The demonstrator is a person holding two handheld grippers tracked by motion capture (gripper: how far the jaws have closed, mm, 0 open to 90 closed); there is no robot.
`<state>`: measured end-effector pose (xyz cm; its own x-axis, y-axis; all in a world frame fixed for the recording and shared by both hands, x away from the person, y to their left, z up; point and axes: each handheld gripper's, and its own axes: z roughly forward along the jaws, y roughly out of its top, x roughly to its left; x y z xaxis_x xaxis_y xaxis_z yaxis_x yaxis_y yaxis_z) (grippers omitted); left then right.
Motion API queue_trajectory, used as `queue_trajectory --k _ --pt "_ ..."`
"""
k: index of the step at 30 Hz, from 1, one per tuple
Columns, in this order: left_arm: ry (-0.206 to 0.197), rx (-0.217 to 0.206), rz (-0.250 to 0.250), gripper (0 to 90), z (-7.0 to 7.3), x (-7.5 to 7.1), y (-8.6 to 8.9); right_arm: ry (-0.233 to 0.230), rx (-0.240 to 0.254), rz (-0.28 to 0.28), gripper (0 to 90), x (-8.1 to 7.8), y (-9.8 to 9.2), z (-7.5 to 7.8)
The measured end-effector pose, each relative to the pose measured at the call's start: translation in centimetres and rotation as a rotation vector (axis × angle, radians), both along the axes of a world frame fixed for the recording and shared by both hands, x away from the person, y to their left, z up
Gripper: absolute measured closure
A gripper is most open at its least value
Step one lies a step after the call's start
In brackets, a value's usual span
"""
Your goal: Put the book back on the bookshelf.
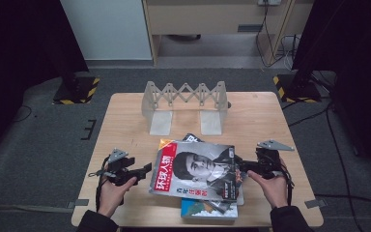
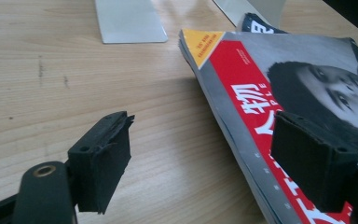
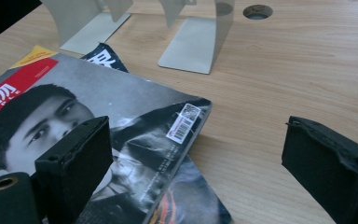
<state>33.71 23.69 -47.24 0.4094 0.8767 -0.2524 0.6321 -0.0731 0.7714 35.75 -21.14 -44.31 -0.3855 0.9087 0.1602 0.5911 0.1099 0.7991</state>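
Wooden table [image 1: 125, 116], expanding rack [image 1: 186, 96] at its far edge, magazine [image 1: 198, 169] topping a small stack | left gripper [image 2: 200, 154] spread wide, likely framing the spine edge, bare wood beside it | right gripper [image 3: 214, 163] equally wide, straddling the barcode corner, open tabletop beyond.
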Motion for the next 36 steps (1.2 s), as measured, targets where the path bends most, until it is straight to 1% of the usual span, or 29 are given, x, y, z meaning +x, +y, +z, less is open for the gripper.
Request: queue_trajectory --k 7,10,14,15,17,20,25,28,30,31,33,34,36 --pt "0.022 -0.015 -0.029 21.5 -0.2 -0.6 -0.5 0.009 -0.002 0.036 9.0 -0.2 1.3 -0.2" --pt "0.031 -0.026 -0.044 21.9 -0.4 -0.9 -0.8 0.008 -0.007 0.060 9.2 -0.3 2.1 -0.4" --pt "0.040 -0.023 -0.059 22.1 -0.6 -1.0 -1.1 0.015 -0.011 0.073 9.5 -0.4 2.5 -0.6" --pt "0.046 -0.020 -0.067 22.1 -0.7 -1.0 -1.3 0.022 -0.015 0.084 9.5 -0.4 2.8 -0.9" --pt "0.054 -0.019 -0.075 22.0 -0.9 -1.0 -1.6 0.018 -0.021 0.093 9.5 -0.4 3.0 -1.1" --pt "0.069 -0.021 -0.088 21.5 -1.2 -1.1 -2.0 0.029 -0.028 0.103 9.7 -0.4 3.3 -1.4" --pt "0.093 -0.024 -0.113 21.1 -1.5 -1.1 -2.6 0.045 -0.053 0.130 9.9 -0.5 4.0 -2.2" --pt "0.110 -0.021 -0.125 20.9 -1.8 -1.0 -2.9 0.045 -0.065 0.154 9.9 -0.5 4.4 -2.5" --pt "0.115 -0.025 -0.128 20.7 -1.9 -1.0 -3.0 0.050 -0.061 0.155 10.0 -0.6 4.6 -2.7" --pt "0.127 -0.027 -0.137 20.5 -2.1 -1.0 -3.1 0.060 -0.066 0.165 10.0 -0.6 4.8 -2.9" --pt "0.133 -0.032 -0.140 19.9 -2.1 -1.0 -3.2 0.067 -0.070 0.172 10.0 -0.6 5.0 -3.1" --pt "0.147 -0.045 -0.152 19.6 -2.3 -1.0 -3.3 0.069 -0.073 0.175 10.0 -0.6 5.1 -3.2" --pt "0.157 -0.057 -0.162 18.9 -2.5 -1.0 -3.4 0.072 -0.075 0.181 10.0 -0.6 5.2 -3.4"
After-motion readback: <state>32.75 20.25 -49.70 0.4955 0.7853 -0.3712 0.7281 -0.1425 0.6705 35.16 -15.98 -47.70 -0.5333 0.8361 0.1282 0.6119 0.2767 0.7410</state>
